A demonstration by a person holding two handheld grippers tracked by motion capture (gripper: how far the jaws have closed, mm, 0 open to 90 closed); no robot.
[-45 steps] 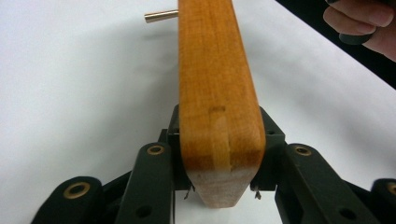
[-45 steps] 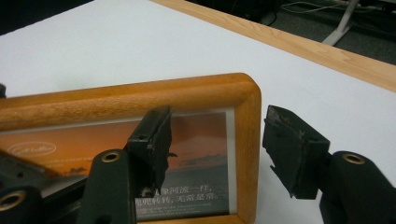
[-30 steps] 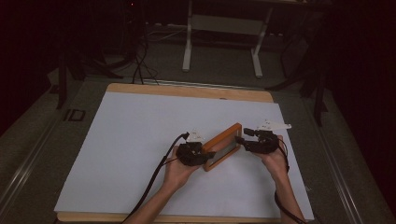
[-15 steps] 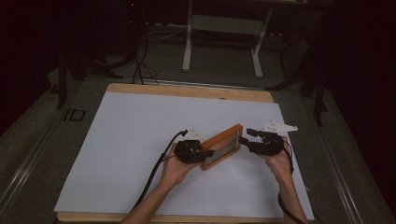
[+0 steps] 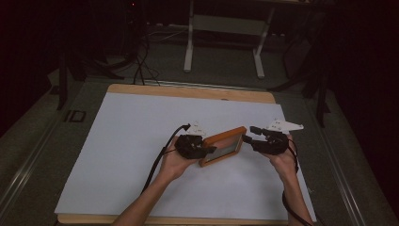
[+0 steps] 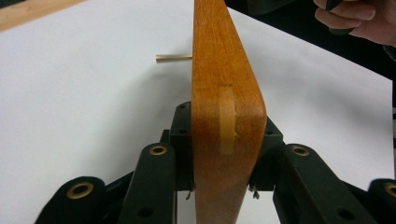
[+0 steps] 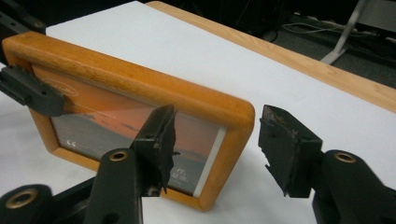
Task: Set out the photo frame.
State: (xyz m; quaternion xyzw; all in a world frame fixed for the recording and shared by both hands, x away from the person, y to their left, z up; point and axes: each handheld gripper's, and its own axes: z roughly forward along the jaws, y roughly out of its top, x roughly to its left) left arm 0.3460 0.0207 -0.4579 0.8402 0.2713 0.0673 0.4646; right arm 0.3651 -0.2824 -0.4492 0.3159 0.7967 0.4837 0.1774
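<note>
Your left gripper (image 5: 209,149) is clenched on a picture frame (image 5: 222,146) of smooth, orange-brown wood with rounded corners; your right gripper (image 5: 248,139) stands released, its jaws spread apart at the frame's opposite end. The frame is held above the white sheet (image 5: 122,141) covering the wooden table (image 5: 188,91).

Left gripper view: the 2 black jaws press the frame's (image 6: 224,107) edge from both sides, the frame rising upright between them. A pale inlaid strip marks the corner joint, and a thin wooden peg (image 6: 173,58) juts from the frame's left face beyond the jaws.

Right gripper view: the frame's (image 7: 140,88) glazed face shows an orange and grey print. Its near corner lies between your 2 worn, chipped fingertips (image 7: 161,135), whether touching the left one you cannot tell, and clear of the right one.
</note>
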